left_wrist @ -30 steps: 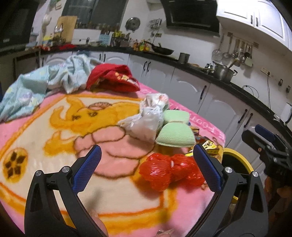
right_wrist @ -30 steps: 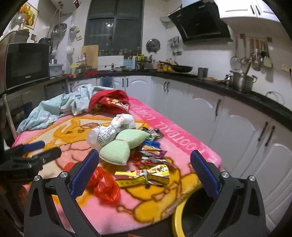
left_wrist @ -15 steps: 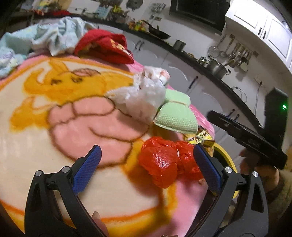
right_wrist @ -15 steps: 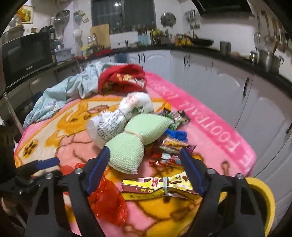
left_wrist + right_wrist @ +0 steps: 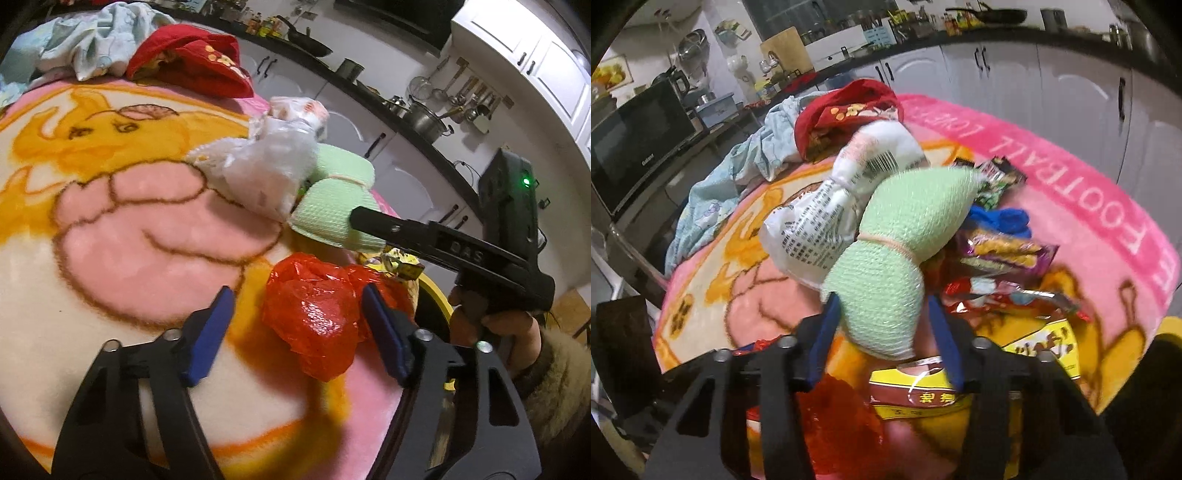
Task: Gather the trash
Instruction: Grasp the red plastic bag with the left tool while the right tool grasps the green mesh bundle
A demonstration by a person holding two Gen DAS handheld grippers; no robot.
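Trouble looms: right gripper [image 5: 884,314], jaws just closing, seems barely touching the green mesh bundle [image 5: 886,258]; left gripper [image 5: 295,325], also closing, straddles the red bag [image 5: 314,314] ungripped; both may slip toward the yellow bin [image 5: 437,295].

A dark worktop [image 5: 402,129] runs along white cabinet doors [image 5: 1082,96] with black handles. White wall cupboards [image 5: 528,48] hang above, and ladles and strainers [image 5: 461,92] hang on the pale wall over a steel pot [image 5: 424,118]. A black frying pan [image 5: 993,14] sits on the worktop near bottles. A black microwave [image 5: 639,144] stands on a side unit, with a wooden chopping board [image 5: 783,50] leaning behind. The light is dim and indoor.
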